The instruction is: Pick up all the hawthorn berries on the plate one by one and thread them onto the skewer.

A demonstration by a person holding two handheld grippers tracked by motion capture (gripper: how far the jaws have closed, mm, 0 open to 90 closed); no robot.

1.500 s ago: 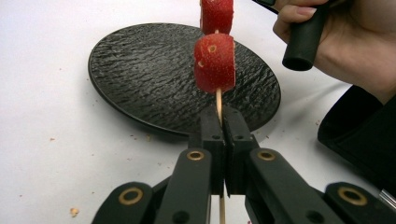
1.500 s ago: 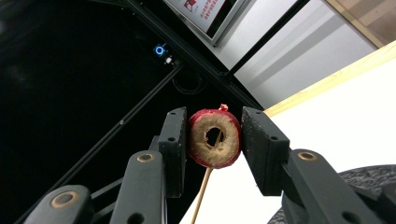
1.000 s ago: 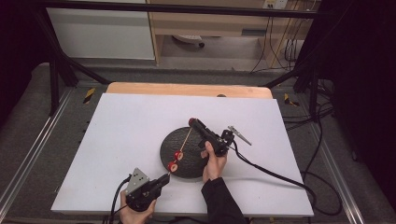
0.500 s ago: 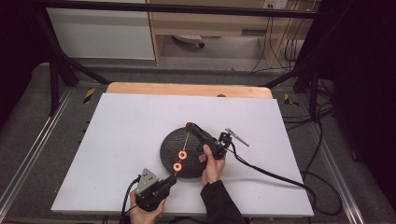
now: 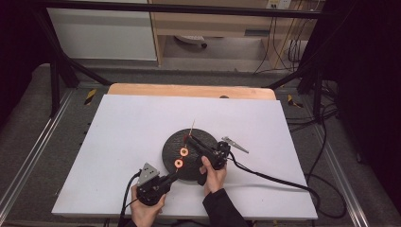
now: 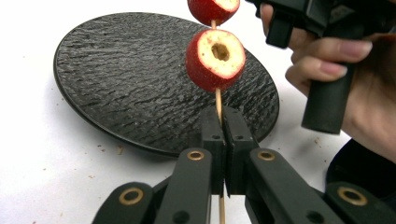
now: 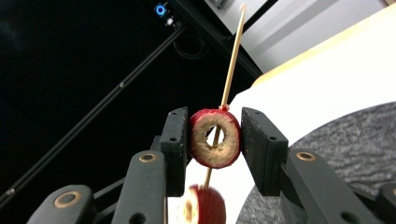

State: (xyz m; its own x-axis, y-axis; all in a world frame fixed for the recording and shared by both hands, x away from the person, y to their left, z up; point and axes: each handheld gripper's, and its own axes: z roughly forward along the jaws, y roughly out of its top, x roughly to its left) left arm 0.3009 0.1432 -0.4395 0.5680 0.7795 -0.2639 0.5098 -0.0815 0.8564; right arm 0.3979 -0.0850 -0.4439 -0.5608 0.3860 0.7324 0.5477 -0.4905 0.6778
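Observation:
A thin wooden skewer [image 7: 231, 60] carries two red cored fruit pieces above the black round plate [image 5: 203, 135]. My left gripper [image 6: 223, 140] is shut on the skewer's lower end, just below the lower fruit piece [image 6: 215, 59]. My right gripper [image 7: 215, 140] is shut on the upper fruit piece [image 7: 215, 138], one pad on each side. In the high view the left gripper [image 5: 172, 177] is at the plate's near edge and the right gripper [image 5: 189, 140] is over the plate. Both fruit pieces [image 5: 183, 151] sit between them, and the skewer's tip points to the far side.
The plate lies on a white table sheet [image 5: 118, 142] with a wooden strip [image 5: 189, 90] at the far edge. A small metal clip [image 5: 235, 144] lies right of the plate. The right gripper's cable [image 5: 274, 175] trails to the right across the sheet.
The left gripper has shifted slightly right, toward the plate's near edge. The two fruit pieces, close together a second ago, now sit apart on the skewer, higher over the plate.

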